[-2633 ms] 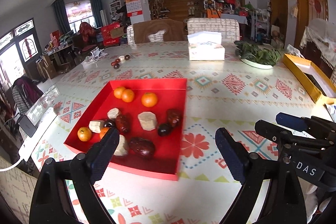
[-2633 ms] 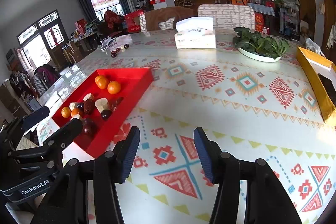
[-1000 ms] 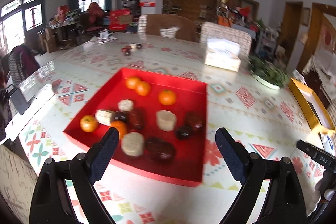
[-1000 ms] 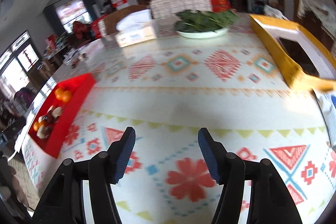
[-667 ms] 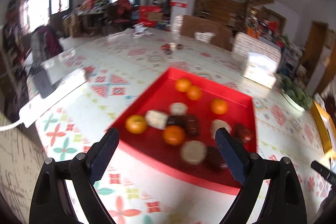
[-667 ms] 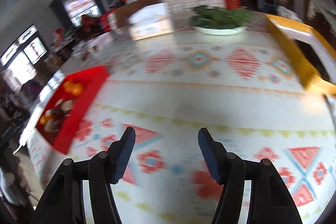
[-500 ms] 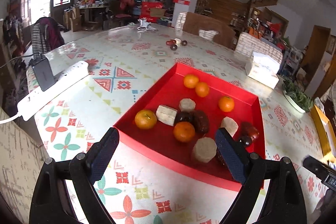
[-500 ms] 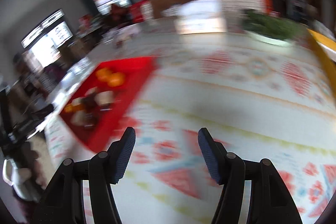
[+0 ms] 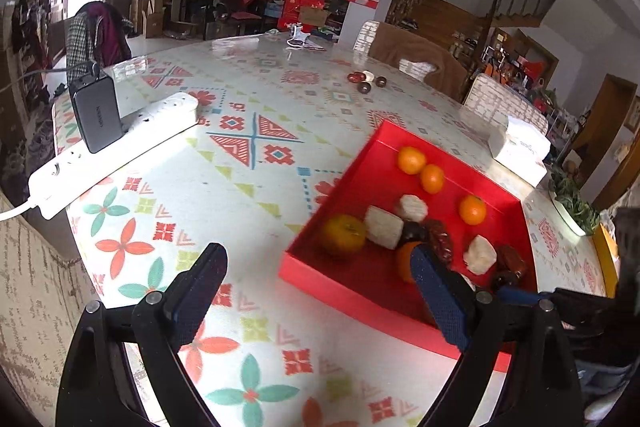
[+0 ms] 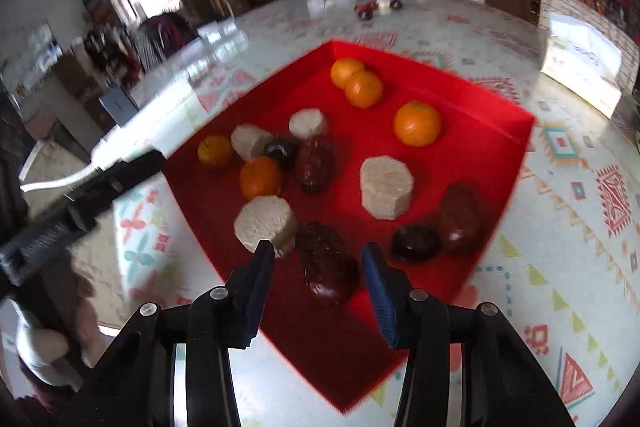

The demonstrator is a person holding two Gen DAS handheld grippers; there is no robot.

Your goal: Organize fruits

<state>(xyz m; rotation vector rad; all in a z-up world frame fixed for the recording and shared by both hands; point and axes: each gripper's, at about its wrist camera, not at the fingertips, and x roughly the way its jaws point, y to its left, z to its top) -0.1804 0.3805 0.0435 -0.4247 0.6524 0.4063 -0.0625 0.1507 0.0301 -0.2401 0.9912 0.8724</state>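
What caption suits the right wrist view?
Right gripper straddles a dark red date in the red tray, its jaws just closing.

Left wrist view looks down across the tabletop [image 9: 256,99], red tray [image 9: 360,291] at four o'clock; right wrist view hangs close over that tray [image 10: 496,147].

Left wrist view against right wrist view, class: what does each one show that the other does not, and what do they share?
Only the left: the left gripper, open over bare tablecloth beside the red tray. Only the right: the right gripper, jaws just closing around a dark red date, not yet pressing. Both: the tray, oranges, pale chunks, power strip.
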